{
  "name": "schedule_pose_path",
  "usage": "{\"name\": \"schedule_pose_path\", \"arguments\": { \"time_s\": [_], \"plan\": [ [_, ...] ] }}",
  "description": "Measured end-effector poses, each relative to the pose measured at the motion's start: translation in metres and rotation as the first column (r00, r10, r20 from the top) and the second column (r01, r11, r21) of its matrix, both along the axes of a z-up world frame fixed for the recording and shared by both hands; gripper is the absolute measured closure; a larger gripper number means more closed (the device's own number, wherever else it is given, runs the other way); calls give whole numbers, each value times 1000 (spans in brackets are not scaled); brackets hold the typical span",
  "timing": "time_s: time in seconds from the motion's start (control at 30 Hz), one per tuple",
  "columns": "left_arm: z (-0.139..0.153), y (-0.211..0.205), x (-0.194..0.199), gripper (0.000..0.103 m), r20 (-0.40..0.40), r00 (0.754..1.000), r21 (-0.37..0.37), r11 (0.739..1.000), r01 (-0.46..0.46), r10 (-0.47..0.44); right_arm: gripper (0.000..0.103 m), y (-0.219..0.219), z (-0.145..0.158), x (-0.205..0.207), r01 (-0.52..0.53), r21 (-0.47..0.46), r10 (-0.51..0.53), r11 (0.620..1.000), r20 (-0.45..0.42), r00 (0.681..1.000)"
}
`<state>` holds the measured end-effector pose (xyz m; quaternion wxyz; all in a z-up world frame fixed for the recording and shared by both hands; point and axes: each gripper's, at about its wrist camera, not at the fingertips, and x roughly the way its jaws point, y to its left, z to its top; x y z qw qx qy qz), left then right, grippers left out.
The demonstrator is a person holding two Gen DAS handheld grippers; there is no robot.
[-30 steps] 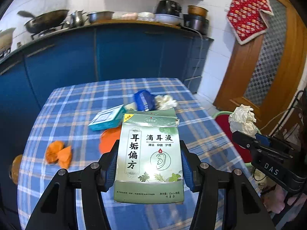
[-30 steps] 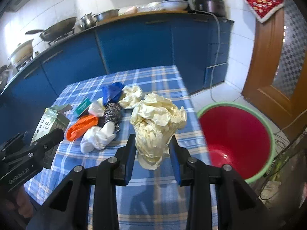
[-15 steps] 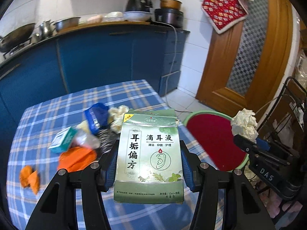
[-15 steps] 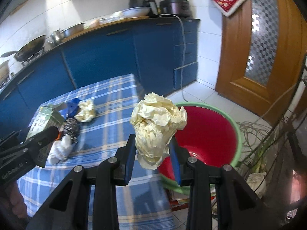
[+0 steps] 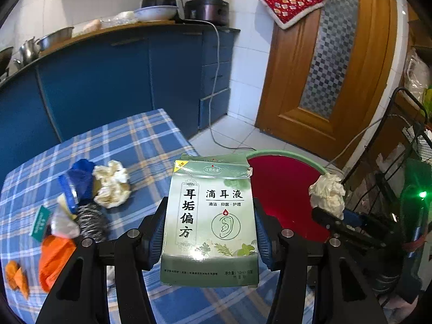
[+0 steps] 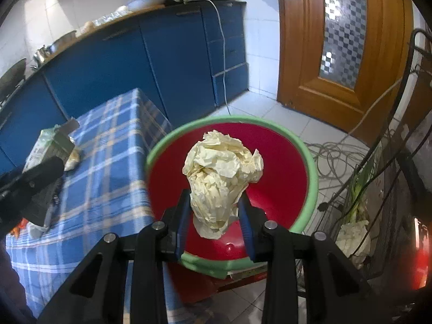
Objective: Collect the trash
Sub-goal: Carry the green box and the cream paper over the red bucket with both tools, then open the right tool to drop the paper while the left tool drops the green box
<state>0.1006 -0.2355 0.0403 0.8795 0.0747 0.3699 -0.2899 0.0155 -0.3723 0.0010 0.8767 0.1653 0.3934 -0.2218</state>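
1. Right gripper (image 6: 214,210): jaws partly closed, clamped on the paper wad (image 6: 221,178). In its own view the wad hangs over the red bin (image 6: 310,167), well inside the green rim.
2. Left gripper (image 5: 210,232): jaws about half open, pinching the green box (image 5: 212,221) by its side edges. The box is above the table (image 5: 140,145) edge; the bin sits just past it, to its right.
3. Drop the wad first, I'd say: open wide over bin centre. Crumpled paper may cling to a pad, so let it fall clear before pulling away.
4. Then carry the box fully past the rim before release. It's flat and light, so a rim hit could tip it onto the floor.
5. Keep the grippers apart over the bin.
6. More trash left on the table: second wad (image 5: 112,183), orange scraps (image 5: 54,256).
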Motion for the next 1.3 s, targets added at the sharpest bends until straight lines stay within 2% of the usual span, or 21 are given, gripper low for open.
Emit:
{"name": "schedule_pose_path", "arguments": {
  "time_s": [0.33, 0.47, 0.57, 0.73, 0.97, 1.23, 1.3],
  "plan": [
    [-14, -24, 9, 45, -26, 999, 28, 999, 26, -25, 64, -22, -23, 4, 18, 35, -17, 999, -37, 999],
    [-18, -30, 12, 45, -33, 999, 34, 999, 30, -29, 52, -24, -23, 4, 16, 37, -15, 999, -21, 1000],
    [-20, -36, 14, 45, -36, 999, 38, 999, 34, -32, 48, -24, -20, 2, 14, 32, -14, 999, -3, 1000],
    [-27, -46, 16, 45, -52, 998, 47, 998, 48, -45, 48, -29, -13, -4, 33, 36, -34, 999, 25, 999],
    [-38, -65, 18, 45, -70, 994, 59, 994, 88, -84, 48, -45, -6, -20, 121, 36, -123, 992, 38, 992],
    [-46, -79, 23, 44, -94, 990, 45, 993, 109, -105, 48, -48, -8, -26, 138, 39, -139, 990, 29, 990],
    [-46, -79, 23, 37, -97, 990, 43, 993, 108, -104, 48, -47, -7, -27, 137, 38, -138, 990, 31, 990]
  ]
}}
